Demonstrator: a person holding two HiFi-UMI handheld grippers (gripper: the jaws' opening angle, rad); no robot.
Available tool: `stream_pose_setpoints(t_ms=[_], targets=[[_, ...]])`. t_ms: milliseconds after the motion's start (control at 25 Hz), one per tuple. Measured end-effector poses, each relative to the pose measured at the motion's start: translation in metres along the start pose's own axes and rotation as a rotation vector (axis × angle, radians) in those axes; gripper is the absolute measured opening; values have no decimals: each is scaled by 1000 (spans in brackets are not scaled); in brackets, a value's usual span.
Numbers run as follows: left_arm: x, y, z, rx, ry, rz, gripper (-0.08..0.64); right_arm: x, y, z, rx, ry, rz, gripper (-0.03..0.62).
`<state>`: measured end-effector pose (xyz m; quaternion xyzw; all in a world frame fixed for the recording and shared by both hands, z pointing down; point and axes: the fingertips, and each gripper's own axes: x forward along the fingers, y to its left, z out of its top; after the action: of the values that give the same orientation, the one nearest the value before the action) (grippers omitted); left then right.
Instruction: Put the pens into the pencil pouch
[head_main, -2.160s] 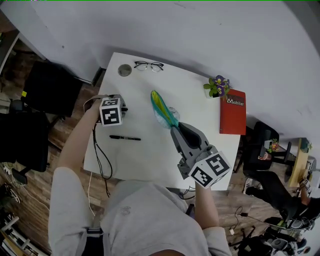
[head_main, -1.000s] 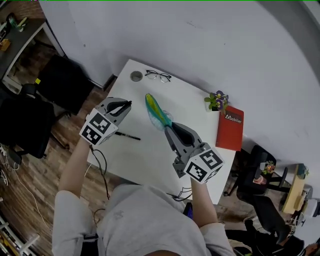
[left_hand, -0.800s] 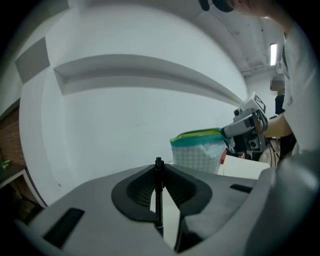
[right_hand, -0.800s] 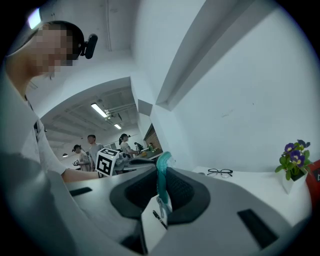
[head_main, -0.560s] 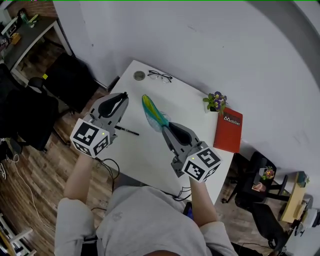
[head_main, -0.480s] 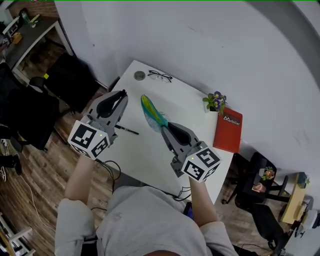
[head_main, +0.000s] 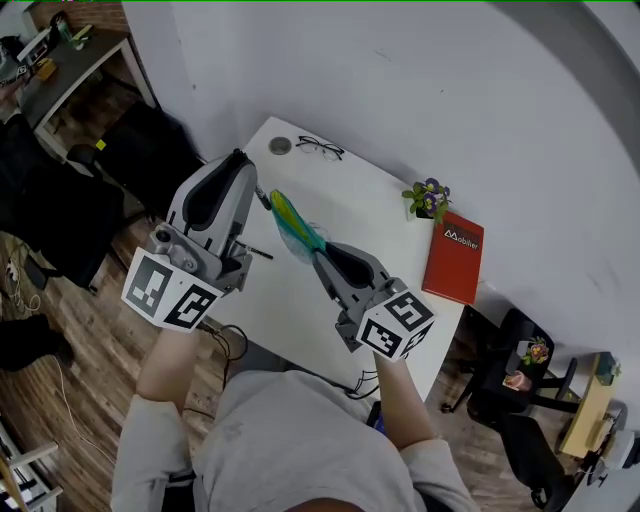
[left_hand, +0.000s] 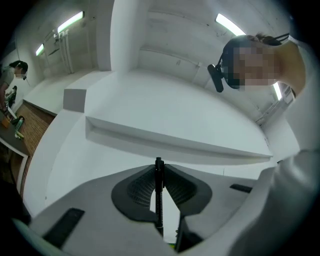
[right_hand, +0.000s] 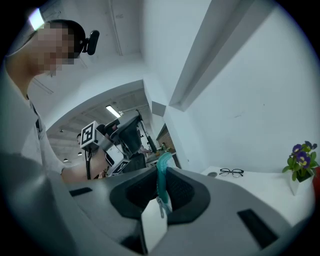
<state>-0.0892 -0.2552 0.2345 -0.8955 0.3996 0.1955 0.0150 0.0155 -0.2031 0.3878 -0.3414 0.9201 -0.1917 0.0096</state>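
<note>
Bench (head_main: 345, 215): white, against a wall. Little margin at the left edge, so anything dropped there is likely to end on the floor.

Left tool (head_main: 243, 160): high over the left side of the bench, beside the free end of the pouch, jaws clamped on a pen. Right tool (head_main: 318, 252): lower and nearer the middle, jaws closed on pouch fabric.

Pouch (head_main: 291, 226): teal and yellow, held over the bench, pinched at one end only, free end toward the left tool. Mouth open or zipped: not confirmable in any view. Hazard: soft fabric with single-ended support. Expect sagging, swinging or a collapsed mouth under any push. Check the opening before advancing; avoid forcing entry.

Gripped pen (left_hand: 159, 200): thin, black, lying lengthwise along the pads. Hazard: smooth narrow barrel with little contact. Probable pivot or slip on snagging the pouch rim, then a fall. Align with the pouch axis first. Release only with most of the barrel inside.

Loose pen (head_main: 257, 253): on the bench below the left tool. Hazard: roll-off if brushed by a sleeve.

Tag (right_hand: 154, 222): white, hanging under the right jaws. Possible snag point.
</note>
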Motion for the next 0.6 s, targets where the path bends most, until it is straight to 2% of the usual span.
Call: stream_pose_setpoints(t_ms=[160, 400, 600], targets=[[6, -17, -3, 2, -6, -15, 72, -5, 3, 2, -2, -7, 21, 69], [8, -28, -26, -4, 48, -10, 72, -11, 9, 12, -12, -32, 60, 69], [11, -37, -39, -22, 88, -35, 74, -14, 10, 19, -15, -55, 78, 69]])
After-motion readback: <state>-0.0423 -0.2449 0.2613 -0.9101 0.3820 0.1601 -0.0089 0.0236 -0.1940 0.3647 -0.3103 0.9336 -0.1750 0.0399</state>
